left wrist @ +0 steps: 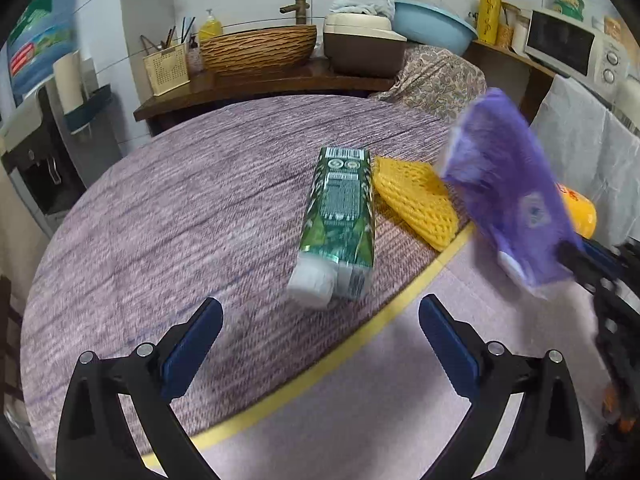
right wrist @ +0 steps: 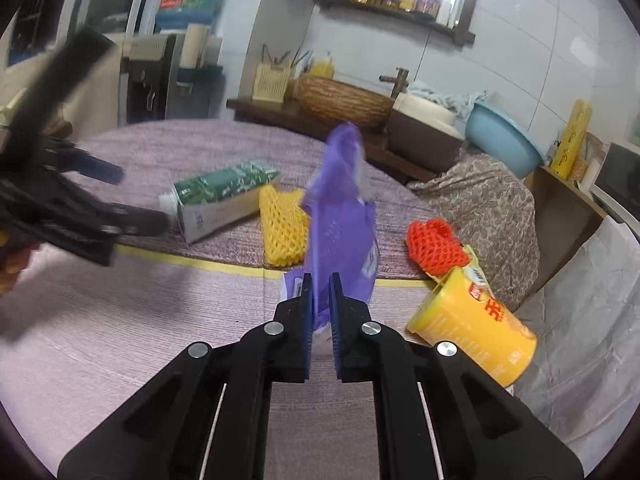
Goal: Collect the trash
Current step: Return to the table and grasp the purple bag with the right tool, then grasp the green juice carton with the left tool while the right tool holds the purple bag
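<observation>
My right gripper is shut on a purple plastic wrapper and holds it up above the table; the wrapper also shows in the left wrist view, with the right gripper at the frame's right edge. My left gripper is open and empty, just in front of a green and white carton that lies on its side; the carton also shows in the right wrist view. A yellow foam net lies to the right of the carton. An orange foam net and a tipped yellow cup lie further right.
A round table with a purple woven cloth has a strip of yellow tape across it. Behind it is a wooden counter with a wicker basin, a utensil holder, a blue bowl and a microwave. A water dispenser stands at the left.
</observation>
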The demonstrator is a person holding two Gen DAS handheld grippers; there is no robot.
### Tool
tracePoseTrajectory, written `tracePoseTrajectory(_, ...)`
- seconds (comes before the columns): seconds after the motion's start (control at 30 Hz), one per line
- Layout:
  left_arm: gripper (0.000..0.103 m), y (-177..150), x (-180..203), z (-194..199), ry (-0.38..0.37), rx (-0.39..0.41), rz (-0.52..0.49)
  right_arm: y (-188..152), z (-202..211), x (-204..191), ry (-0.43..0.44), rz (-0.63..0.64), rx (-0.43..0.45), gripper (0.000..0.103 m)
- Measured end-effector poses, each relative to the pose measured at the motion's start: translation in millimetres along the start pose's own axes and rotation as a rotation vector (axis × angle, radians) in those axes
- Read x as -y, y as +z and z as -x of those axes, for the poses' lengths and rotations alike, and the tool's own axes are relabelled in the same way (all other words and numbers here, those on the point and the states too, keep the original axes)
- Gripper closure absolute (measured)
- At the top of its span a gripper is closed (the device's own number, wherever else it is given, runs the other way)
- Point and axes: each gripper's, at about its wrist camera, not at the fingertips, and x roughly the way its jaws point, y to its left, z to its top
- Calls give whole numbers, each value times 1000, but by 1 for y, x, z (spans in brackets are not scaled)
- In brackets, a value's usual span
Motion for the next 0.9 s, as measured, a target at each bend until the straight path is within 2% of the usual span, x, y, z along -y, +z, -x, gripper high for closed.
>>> tracePoseTrajectory(0.23, 6, 31, 15, -38, 97, -58, -80, -4, 33, 4, 29, -53, 31, 97)
tracePoseTrajectory(0.33, 23, 36, 18, -52, 107, -102, -91, -7, 39, 6, 39, -69, 23, 97)
tracePoseTrajectory(0.4, 49, 36, 18, -56, 93, -126, -83, -9, 43, 9, 60, -98, 23, 97)
tracePoseTrajectory(0.43, 51, 36, 17, -56, 77, -133, -70, -9, 46, 11, 72, -116, 27, 97)
tracePoseTrajectory(0.77, 54, 5, -3, -28, 5, -105, 33, -16, 70, 25, 144, -197, 60, 98)
tracePoseTrajectory(0.9, 54, -18, -3, 4, -10, -48, 28, -21, 83, 31, 180, -241, 60, 98)
